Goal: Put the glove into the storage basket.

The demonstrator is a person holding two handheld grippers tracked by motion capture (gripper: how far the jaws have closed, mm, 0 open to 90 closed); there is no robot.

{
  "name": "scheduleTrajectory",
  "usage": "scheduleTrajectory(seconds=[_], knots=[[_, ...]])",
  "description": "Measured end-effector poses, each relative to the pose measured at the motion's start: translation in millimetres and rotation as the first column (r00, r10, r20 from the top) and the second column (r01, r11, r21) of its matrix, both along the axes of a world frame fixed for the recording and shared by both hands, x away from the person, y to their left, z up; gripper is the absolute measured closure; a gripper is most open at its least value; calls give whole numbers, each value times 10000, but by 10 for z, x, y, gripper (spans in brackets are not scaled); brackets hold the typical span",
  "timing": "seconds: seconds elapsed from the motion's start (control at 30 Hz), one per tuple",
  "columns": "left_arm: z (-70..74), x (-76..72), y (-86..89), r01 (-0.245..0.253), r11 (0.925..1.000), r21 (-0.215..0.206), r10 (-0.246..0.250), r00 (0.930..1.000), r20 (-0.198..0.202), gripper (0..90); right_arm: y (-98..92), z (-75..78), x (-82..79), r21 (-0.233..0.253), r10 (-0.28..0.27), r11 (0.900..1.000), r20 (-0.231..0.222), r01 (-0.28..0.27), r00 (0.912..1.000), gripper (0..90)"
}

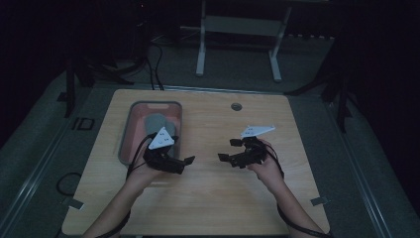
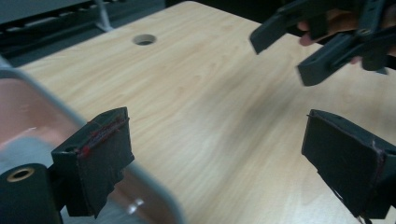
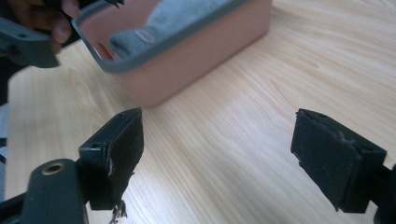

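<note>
A pink bin with a grey rim point(image 1: 126, 130) stands on the left half of the wooden table point(image 1: 223, 198), and a grey cloth point(image 1: 157, 121) lies inside it. My left gripper point(image 1: 185, 163) hovers just off the bin's near right corner, pointing right, jaws wide apart and empty. Facing it from the right, my right gripper point(image 1: 229, 150) is also open and empty. In the left gripper view, the left gripper point(image 2: 219, 154) frames bare wood, with the bin's rim point(image 2: 154, 186) beside its left jaw. In the right gripper view, the right gripper point(image 3: 224, 149) looks at the bin point(image 3: 196, 65) and cloth point(image 3: 187, 18).
A round cable hole point(image 1: 236, 106) sits in the table near its far edge. A white desk frame point(image 1: 237, 29) stands on the floor beyond the table. Cables trail from both grippers down along the forearms. The room around the table is dark.
</note>
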State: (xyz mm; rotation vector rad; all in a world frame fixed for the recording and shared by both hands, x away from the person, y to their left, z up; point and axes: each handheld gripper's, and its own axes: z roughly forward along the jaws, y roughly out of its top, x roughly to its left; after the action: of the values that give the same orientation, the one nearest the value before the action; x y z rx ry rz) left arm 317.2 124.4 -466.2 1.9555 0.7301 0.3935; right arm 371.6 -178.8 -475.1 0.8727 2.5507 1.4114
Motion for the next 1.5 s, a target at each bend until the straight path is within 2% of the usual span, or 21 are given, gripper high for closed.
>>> scheduleTrajectory(seconds=[0.1, 0.17, 0.27, 0.43, 0.5, 0.7, 0.87, 1.07, 1.2, 1.27, 1.37, 1.43, 1.5], knots=[[-61, -7, -114, 335, 9994, -14, -335, 9994, -69, 87, -91, -59, -29, -126, -28, 9999, -19, 27, 10000, 170], [-92, -10, -165, 464, 9989, 120, -464, 9989, 5, 87, -154, -86, -50, -182, -65, 9998, 27, 66, 10000, 170], [-137, -18, -240, 638, 9980, -8, -638, 9979, -117, 87, -252, -132, -88, -105, -47, 9999, 111, 48, 9999, 170], [-232, -63, -385, 986, 9951, -105, -987, 9951, -23, 87, -374, -212, -150, -229, 8, 9997, 277, -2, 9996, 154], [-297, -82, -455, 1159, 9931, -161, -1161, 9932, -109, 89, -415, -251, -174, -294, 15, 9996, 278, -7, 9996, 149], [-465, -181, -680, 1917, 9807, 373, -1916, 9815, -64, 88, -535, -380, -249, -398, -1, 9992, 188, 8, 9998, 146], [-599, -208, -771, 2018, 9787, 376, -2007, 9792, -304, 89, -669, -509, -309, -505, -91, 9987, 132, 97, 9999, 144], [-710, -236, -819, 2040, 9784, 326, -2030, 9786, -331, 89, -817, -632, -387, -529, -225, 9983, 185, 234, 9996, 144], [-754, -243, -838, 2079, 9773, 395, -2066, 9778, -348, 89, -901, -714, -439, -639, -267, 9976, 285, 285, 9992, 144], [-766, -241, -848, 1925, 9803, 436, -1904, 9805, -481, 89, -950, -762, -479, -763, -416, 9960, 545, 457, 9976, 144], [-781, -227, -847, 1926, 9810, 223, -1915, 9806, -427, 89, -1049, -812, -518, -523, -591, 9967, 558, 620, 9967, 143], [-789, -222, -849, 1868, 9823, 108, -1863, 9818, -365, 89, -1097, -820, -525, -558, -707, 9957, 649, 744, 9954, 143], [-794, -224, -853, 1852, 9826, 143, -1847, 9823, -298, 89, -1147, -824, -525, -446, -781, 9957, 634, 810, 9949, 143]])
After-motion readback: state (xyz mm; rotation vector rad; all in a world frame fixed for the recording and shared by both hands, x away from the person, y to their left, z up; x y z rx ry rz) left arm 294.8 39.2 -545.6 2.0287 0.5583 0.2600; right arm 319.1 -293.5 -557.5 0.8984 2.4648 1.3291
